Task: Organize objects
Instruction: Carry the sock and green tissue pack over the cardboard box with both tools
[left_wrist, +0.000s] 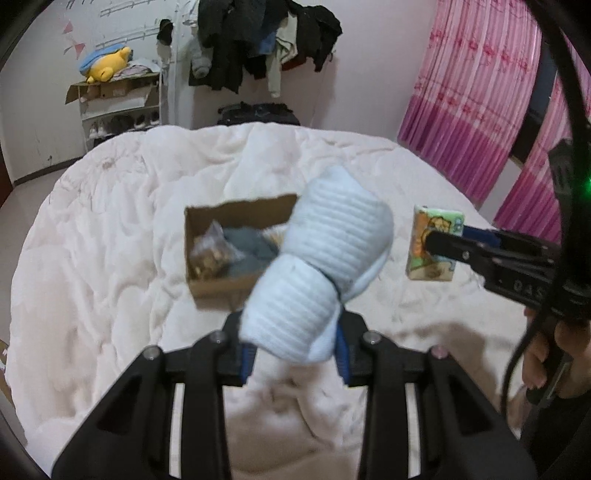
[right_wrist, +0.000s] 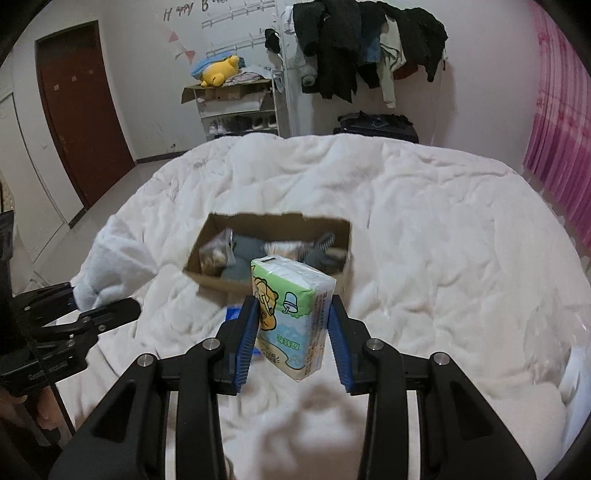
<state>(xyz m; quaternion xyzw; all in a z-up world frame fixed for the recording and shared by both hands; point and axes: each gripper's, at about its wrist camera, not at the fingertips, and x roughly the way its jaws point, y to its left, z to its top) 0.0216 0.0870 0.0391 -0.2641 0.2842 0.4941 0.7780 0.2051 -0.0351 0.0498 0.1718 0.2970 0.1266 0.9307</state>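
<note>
Two handheld grippers, each carrying one item above a bed covered by one white quilt (right_wrist: 424, 229). The left gripper (left_wrist: 295, 354) has its blue pads clamped on one rolled pale-blue sock bundle (left_wrist: 321, 273), which rises from the jaws and hides the near right corner of the cardboard box (left_wrist: 218, 288) in the left wrist view. The right gripper (right_wrist: 291, 332) is closed on one tissue pack (right_wrist: 291, 317), printed with a cartoon animal on green and blue; the pack stands tilted between the pads, clear of the quilt, and covers part of the box's near wall. In the left wrist view the same pack (left_wrist: 434, 243) hangs to the right of the box, well apart from the sock bundle.

One open cardboard box (right_wrist: 207, 273) rests on the quilt ahead of both grippers. Inside it: one clear bag (right_wrist: 216, 251) with brownish contents at the left, grey fabric (right_wrist: 247, 245) in the middle, and what may be a striped sock (right_wrist: 323, 242) at the right, too blurred to be sure.

Background: one yellow plush toy (right_wrist: 218, 72) on one shelf rack (right_wrist: 240, 110), one cluster of dark clothes (right_wrist: 354, 48) hanging on the wall, one brown door (right_wrist: 79, 107), pink curtains (left_wrist: 476, 96). A person's hand (left_wrist: 546, 354) grips the right gripper's handle.
</note>
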